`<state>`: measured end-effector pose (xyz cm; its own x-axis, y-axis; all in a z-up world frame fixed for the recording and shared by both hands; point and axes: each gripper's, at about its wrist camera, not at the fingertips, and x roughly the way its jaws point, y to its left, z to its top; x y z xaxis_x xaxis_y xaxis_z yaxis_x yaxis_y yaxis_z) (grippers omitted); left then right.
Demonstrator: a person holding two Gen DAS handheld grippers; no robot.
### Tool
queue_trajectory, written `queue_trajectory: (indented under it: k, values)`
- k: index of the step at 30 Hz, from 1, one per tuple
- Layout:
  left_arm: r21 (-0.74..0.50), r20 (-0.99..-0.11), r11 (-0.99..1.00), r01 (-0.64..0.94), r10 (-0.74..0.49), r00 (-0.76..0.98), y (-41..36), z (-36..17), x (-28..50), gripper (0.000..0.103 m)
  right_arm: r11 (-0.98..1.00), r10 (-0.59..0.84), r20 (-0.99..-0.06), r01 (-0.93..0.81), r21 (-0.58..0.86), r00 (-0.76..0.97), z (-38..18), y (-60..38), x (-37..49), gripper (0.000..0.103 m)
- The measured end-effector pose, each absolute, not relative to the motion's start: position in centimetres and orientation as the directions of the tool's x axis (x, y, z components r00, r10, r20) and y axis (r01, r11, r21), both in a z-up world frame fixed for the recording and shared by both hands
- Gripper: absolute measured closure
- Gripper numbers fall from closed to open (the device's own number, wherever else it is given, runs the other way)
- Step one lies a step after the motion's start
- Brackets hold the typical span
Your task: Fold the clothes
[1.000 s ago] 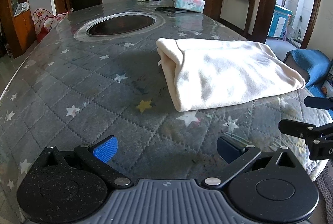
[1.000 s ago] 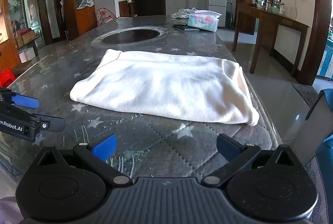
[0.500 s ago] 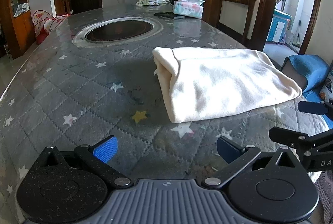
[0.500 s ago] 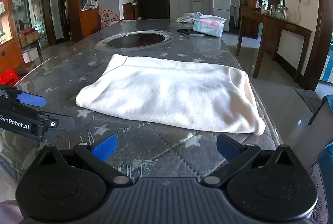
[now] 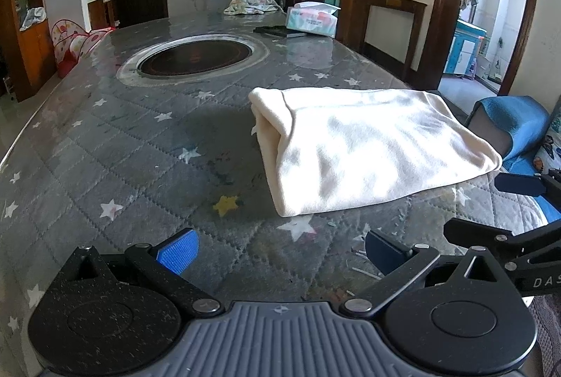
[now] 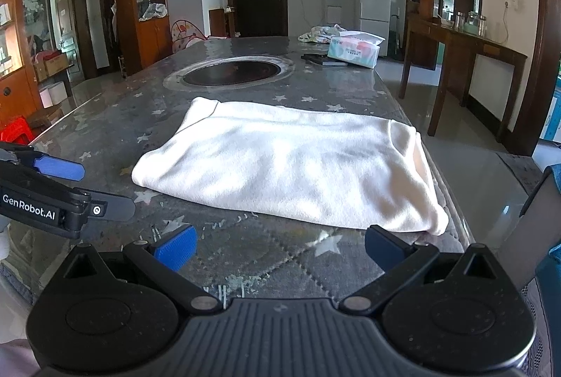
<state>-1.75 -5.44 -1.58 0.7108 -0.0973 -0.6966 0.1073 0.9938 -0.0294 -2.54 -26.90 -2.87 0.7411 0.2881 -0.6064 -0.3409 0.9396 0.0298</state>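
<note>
On the near part of the star-patterned grey table [image 5: 105, 145], close to its right-hand edge and this side of the round dark inset [image 5: 196, 56], lies the cream garment [image 5: 364, 149], folded into a flat oblong. Neither tool touches it. The left gripper [image 5: 280, 245] hovers low over the table, level, just short of the garment's near-left corner, its blue-padded fingers [image 5: 177, 249] spread wide with nothing between them. The right gripper [image 6: 278, 245] is held the same way before the garment's near-right corner, jaws likewise wide apart and empty, and one dark pad sits just beside the cloth's drooping tip without clear contact. Each tool shows at the edge of the other's view, side by side along the near rim of the table. The garment is soft and fleecy, lightly rumpled, with sunlight dappled across its top; its left end is a thick rounded fold, while the right end shows a seam and slopes toward the table edge. Beyond the round inset, at the far end of the table, stand a tissue pack [image 6: 354, 49], a flat dark object [image 6: 320, 59] beside it, and a crumpled cloth [image 5: 250, 5].
</note>
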Motion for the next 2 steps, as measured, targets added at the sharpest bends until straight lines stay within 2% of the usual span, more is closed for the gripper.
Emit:
queue_trajectory:
  k: [2]
  values:
    - [-0.024,-0.696,0.994,0.11,-0.095,0.712,-5.53,-1.5,-1.73,0.0,0.939,0.289,-0.605,-0.342,0.029,0.742,-2.79,-26.88,-2.48,0.0]
